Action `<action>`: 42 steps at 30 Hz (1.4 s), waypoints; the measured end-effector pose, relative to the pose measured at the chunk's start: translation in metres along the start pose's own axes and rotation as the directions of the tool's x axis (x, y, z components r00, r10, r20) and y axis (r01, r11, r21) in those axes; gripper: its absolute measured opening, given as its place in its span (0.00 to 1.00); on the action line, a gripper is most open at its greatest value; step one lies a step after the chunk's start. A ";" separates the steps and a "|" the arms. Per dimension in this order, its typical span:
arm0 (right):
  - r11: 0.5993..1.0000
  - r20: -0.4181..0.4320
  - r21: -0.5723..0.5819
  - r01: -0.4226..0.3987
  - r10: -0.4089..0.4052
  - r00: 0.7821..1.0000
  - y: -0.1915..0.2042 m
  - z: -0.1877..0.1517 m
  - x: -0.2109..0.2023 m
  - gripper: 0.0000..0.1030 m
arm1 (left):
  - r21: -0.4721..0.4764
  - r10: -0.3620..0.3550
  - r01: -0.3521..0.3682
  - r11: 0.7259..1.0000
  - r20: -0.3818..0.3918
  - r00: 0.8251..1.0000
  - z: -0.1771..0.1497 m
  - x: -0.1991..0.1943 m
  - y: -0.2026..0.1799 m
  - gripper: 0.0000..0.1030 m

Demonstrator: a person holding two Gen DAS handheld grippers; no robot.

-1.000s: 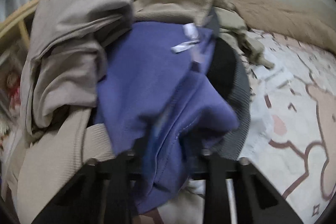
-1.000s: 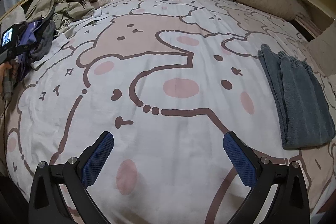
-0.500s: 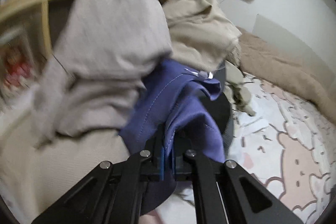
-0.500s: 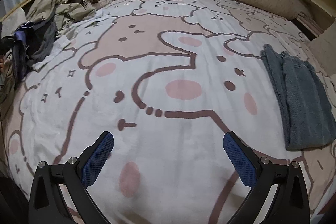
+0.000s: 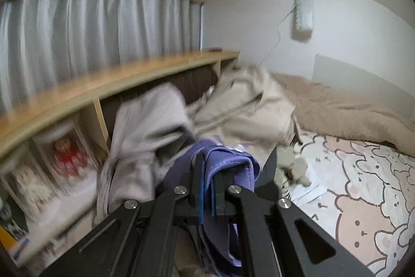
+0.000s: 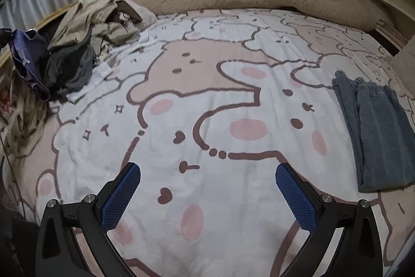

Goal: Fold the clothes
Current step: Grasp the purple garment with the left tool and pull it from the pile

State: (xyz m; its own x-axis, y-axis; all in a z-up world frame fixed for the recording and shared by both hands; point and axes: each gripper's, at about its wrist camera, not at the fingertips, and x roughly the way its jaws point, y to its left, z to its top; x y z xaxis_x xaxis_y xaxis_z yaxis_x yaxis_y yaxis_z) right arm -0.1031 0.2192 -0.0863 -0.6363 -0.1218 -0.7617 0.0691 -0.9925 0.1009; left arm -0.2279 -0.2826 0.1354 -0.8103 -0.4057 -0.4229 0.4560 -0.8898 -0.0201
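left tongs (image 5: 207, 188) clamping purple garment (image 5: 228, 165), hanging down

Black grippers (image 6: 207, 188) (blue gridded pads (image 6: 295, 196))

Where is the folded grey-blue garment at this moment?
In the right wrist view, the folded grey-blue garment lies flat on the right side of the bear-print bedsheet, across the bed from the pile of unfolded clothes.
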 end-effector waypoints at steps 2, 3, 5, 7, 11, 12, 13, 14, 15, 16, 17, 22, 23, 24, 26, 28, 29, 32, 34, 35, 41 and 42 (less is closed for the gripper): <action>1.000 0.023 0.008 -0.007 0.006 1.000 -0.002 0.000 -0.010 1.00 | 0.015 -0.017 0.016 1.000 0.040 0.999 0.016 -0.024 -0.006 0.04; 1.000 0.034 0.010 -0.010 0.010 0.999 -0.003 0.000 -0.015 1.00 | 0.023 -0.025 0.024 0.999 0.060 0.998 0.024 -0.036 -0.009 0.04; 1.000 0.056 0.015 -0.017 0.017 0.998 -0.005 -0.001 -0.025 1.00 | 0.046 -0.066 0.062 0.997 0.100 0.993 0.037 -0.064 -0.022 0.04; 0.999 0.077 0.025 -0.023 0.021 0.997 -0.010 -0.003 -0.037 1.00 | 0.079 -0.143 0.133 0.988 0.135 0.980 0.047 -0.098 -0.042 0.04; 0.998 0.120 0.044 -0.034 0.028 0.992 -0.019 -0.007 -0.059 1.00 | 0.178 -0.340 0.308 0.935 0.191 0.921 0.056 -0.175 -0.091 0.04; 0.998 0.131 0.049 -0.037 0.030 0.991 -0.021 -0.008 -0.065 1.00 | 0.201 -0.399 0.360 0.911 0.204 0.894 0.056 -0.198 -0.105 0.04; 0.998 0.142 0.054 -0.039 0.032 0.989 -0.023 -0.009 -0.070 1.00 | 0.207 -0.459 0.418 0.884 0.216 0.862 0.056 -0.218 -0.116 0.04; 0.997 0.153 0.058 -0.042 0.033 0.988 -0.025 -0.010 -0.076 1.00 | 0.214 -0.516 0.474 0.854 0.227 0.826 0.055 -0.238 -0.126 0.04; 0.997 0.164 0.066 -0.041 0.030 0.986 -0.030 -0.009 -0.082 1.00 | 0.221 -0.570 0.527 0.820 0.237 0.787 0.055 -0.257 -0.137 0.04; 0.997 0.181 0.075 -0.035 0.021 0.983 -0.036 -0.010 -0.092 1.00 | 0.216 -0.610 0.571 0.792 0.241 0.755 0.054 -0.271 -0.143 0.04; 0.996 0.196 0.083 -0.021 0.005 0.981 -0.042 -0.010 -0.100 1.00 | 0.212 -0.646 0.610 0.763 0.242 0.724 0.054 -0.283 -0.148 0.04; 0.990 0.248 0.137 0.039 -0.072 0.966 -0.075 -0.019 -0.133 1.00 | 0.182 -0.676 0.652 0.736 0.134 0.725 0.036 -0.277 -0.165 0.05; 0.987 0.253 0.153 0.049 -0.087 0.964 -0.083 -0.022 -0.138 1.00 | 0.183 -0.665 0.644 0.743 0.089 0.742 0.026 -0.268 -0.165 0.05; 0.984 0.251 0.166 0.060 -0.101 0.963 -0.091 -0.025 -0.140 1.00 | 0.184 -0.653 0.636 0.750 0.045 0.756 0.016 -0.258 -0.165 0.06; 0.979 0.244 0.186 0.079 -0.124 0.962 -0.102 -0.030 -0.142 1.00 | 0.172 -0.625 0.622 0.764 -0.044 0.779 -0.015 -0.234 -0.162 0.06; 0.975 0.228 0.200 0.095 -0.140 0.964 -0.111 -0.035 -0.139 1.00 | 0.165 -0.568 0.574 0.802 -0.089 0.818 -0.047 -0.214 -0.149 0.06; 0.974 0.221 0.203 0.097 -0.142 0.965 -0.113 -0.036 -0.136 1.00 | 0.162 -0.538 0.549 0.820 -0.110 0.836 -0.062 -0.204 -0.142 0.06; 0.975 0.206 0.200 0.100 -0.141 0.968 -0.115 -0.038 -0.131 1.00 | 0.104 -0.432 0.448 0.888 -0.146 0.890 -0.094 -0.174 -0.102 0.06; 0.977 0.199 0.188 0.099 -0.137 0.970 -0.113 -0.040 -0.128 1.00 | 0.091 -0.331 0.350 0.932 -0.175 0.927 -0.116 -0.157 -0.073 0.06; 0.978 0.196 0.184 0.098 -0.134 0.971 -0.112 -0.041 -0.127 1.00 | 0.116 -0.263 0.287 0.951 -0.188 0.946 -0.127 -0.150 -0.059 0.06; 0.985 0.151 0.155 0.079 -0.103 0.983 -0.099 -0.044 -0.103 1.00 | 0.218 0.005 0.093 0.972 -0.411 0.912 -0.209 -0.101 0.018 0.10; 0.986 0.142 0.150 0.075 -0.097 0.985 -0.096 -0.043 -0.098 1.00 | 0.214 0.016 0.091 0.972 -0.454 0.891 -0.220 -0.097 0.026 0.15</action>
State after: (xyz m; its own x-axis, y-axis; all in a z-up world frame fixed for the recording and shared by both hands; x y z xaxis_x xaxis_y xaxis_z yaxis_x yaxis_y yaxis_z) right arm -0.0142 0.3255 -0.0489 -0.7425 -0.0222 -0.6695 -0.0952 -0.9858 0.1382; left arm -0.0563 -0.2205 -0.0238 -0.5473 -0.2810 -0.7884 0.2906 -0.9471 0.1359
